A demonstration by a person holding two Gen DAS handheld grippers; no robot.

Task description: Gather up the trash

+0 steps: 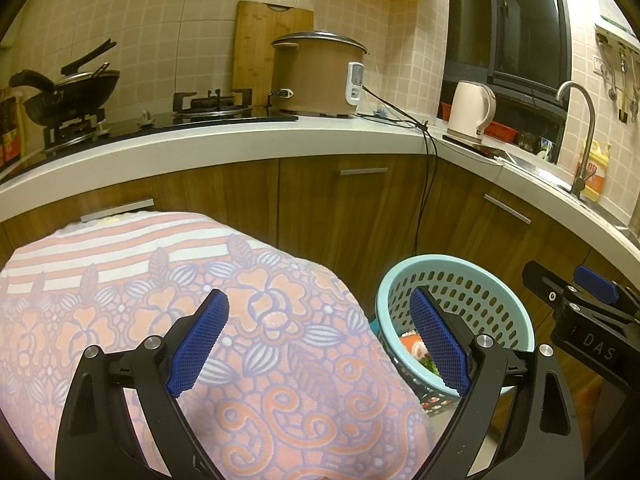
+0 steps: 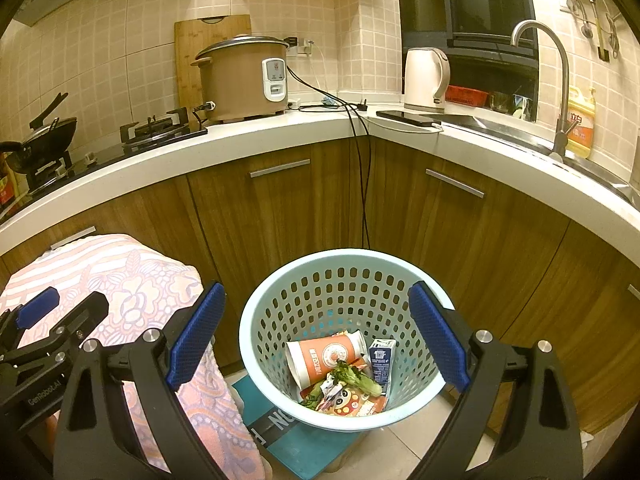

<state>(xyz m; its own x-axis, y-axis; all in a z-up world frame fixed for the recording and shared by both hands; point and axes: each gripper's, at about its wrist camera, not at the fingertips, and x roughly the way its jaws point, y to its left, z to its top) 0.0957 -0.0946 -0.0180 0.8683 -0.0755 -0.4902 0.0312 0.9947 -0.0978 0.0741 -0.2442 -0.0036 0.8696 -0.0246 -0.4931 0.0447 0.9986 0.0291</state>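
A light blue perforated basket (image 2: 344, 264) stands on the floor by the corner cabinets. It holds an orange paper cup (image 2: 324, 356), a small blue carton (image 2: 380, 358), green vegetable scraps (image 2: 356, 376) and a colourful wrapper (image 2: 352, 404). My right gripper (image 2: 316, 340) is open and empty, held above the basket's mouth. My left gripper (image 1: 320, 344) is open and empty over a cloth-covered surface (image 1: 160, 300), with the basket (image 1: 472, 276) just to its right. The right gripper's body (image 1: 592, 312) shows at the right edge of the left wrist view.
A pink floral cloth (image 2: 132, 276) covers a low surface left of the basket. A teal box (image 2: 288, 436) lies under the basket. Behind are wooden cabinets (image 2: 280, 208), a counter with rice cooker (image 2: 244, 76), kettle (image 2: 424, 80), stove (image 2: 156, 128), wok (image 2: 44, 132) and sink tap (image 2: 556, 80). A black cable (image 2: 364, 184) hangs down.
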